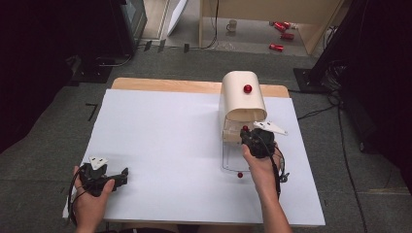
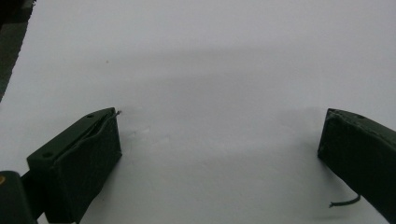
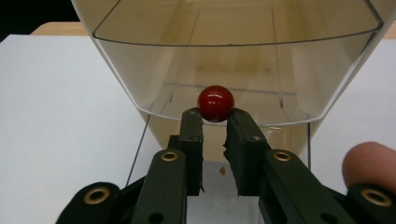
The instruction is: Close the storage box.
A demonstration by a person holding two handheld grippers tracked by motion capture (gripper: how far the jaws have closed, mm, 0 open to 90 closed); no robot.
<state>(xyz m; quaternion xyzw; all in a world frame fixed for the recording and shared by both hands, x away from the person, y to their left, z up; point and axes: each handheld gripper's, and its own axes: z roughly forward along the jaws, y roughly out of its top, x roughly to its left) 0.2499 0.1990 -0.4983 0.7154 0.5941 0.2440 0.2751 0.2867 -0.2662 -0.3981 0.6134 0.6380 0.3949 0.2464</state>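
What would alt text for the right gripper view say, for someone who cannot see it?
Two black jaws of the right gripper pinch a shiny red knob on the clear, curved lid of a cream bread box, which stands on a white table. A fingertip shows at the lower right.

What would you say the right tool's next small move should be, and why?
Probably keep drawing the red knob toward the person: the right tool is shut on it, and the clear door of the cream box looks only partly open.

Grey carpet floor, wood shelf unit at back.
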